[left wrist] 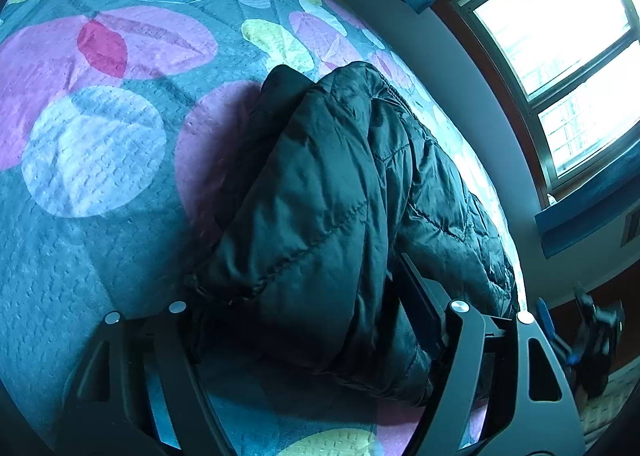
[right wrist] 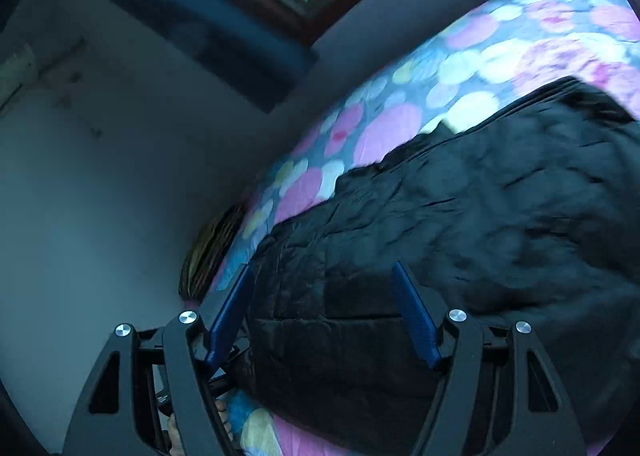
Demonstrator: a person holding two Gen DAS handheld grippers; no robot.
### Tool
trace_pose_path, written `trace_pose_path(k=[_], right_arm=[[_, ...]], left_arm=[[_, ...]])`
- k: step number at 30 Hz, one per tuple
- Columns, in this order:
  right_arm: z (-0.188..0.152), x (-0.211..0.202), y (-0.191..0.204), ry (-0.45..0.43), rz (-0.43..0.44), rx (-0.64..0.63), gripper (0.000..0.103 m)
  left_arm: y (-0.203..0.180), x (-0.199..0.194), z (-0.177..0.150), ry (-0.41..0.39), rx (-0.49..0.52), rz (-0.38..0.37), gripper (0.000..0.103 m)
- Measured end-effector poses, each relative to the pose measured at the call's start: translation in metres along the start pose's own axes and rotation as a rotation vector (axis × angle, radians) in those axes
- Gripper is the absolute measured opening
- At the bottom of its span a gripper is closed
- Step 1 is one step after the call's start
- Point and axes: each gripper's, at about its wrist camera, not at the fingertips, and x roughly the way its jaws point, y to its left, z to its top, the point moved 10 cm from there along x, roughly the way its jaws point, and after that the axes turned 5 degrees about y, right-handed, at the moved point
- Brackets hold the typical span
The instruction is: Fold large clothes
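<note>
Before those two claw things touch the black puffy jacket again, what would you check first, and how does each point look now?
1. Right gripper open and empty: ok, its blue fingers stand apart above the jacket.
2. Left gripper let go: cannot tell; jacket lies between its jaws and hides one finger.
3. Jacket folded over itself: ok, bulky layers are doubled.
4. Jacket fully on the bedspread: ok.
5. Fold neat and flat: not ok, it sits puffed and rumpled.
</note>
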Motion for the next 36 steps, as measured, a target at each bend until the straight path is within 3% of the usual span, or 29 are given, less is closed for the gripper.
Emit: trace_pose_path(k=[2,5,10,15,17,21,28,36], right_arm=[[-0.003,0.035,-0.001,0.084,0.008,0.015,0.07],[-0.018,0.071,-0.026,0.202,-0.07,0.048,0.071],[-0.012,0.073,-0.031,0.199,-0.071,0.079,0.07],[0.029,0.072,-0.023,0.153,-0.114,0.05,0.071],[0.038,0.083,-0.025,0.175,-0.12,0.053,0.071],[0.025,0.122,-0.054,0.303,-0.207,0.09,0.073],[0.024,0.127,-0.056,0.302,-0.197,0.084,0.073],[0.008,0.084,-0.031,0.215,-0.179,0.033,0.073]], left_arm=[[-0.001,0.0,0.0,0.002,0.004,0.0,0.076],[-0.001,0.001,0.0,0.005,0.011,-0.005,0.079],[-0.003,0.003,0.001,0.007,0.03,-0.008,0.083],[-0.013,0.007,-0.002,0.011,0.106,0.007,0.094],[-0.015,0.009,-0.003,0.013,0.135,0.019,0.097],[-0.018,0.01,-0.005,0.017,0.165,0.029,0.1],[-0.017,0.012,-0.005,0.02,0.174,0.031,0.1],[-0.017,0.015,-0.005,0.026,0.193,0.044,0.101]])
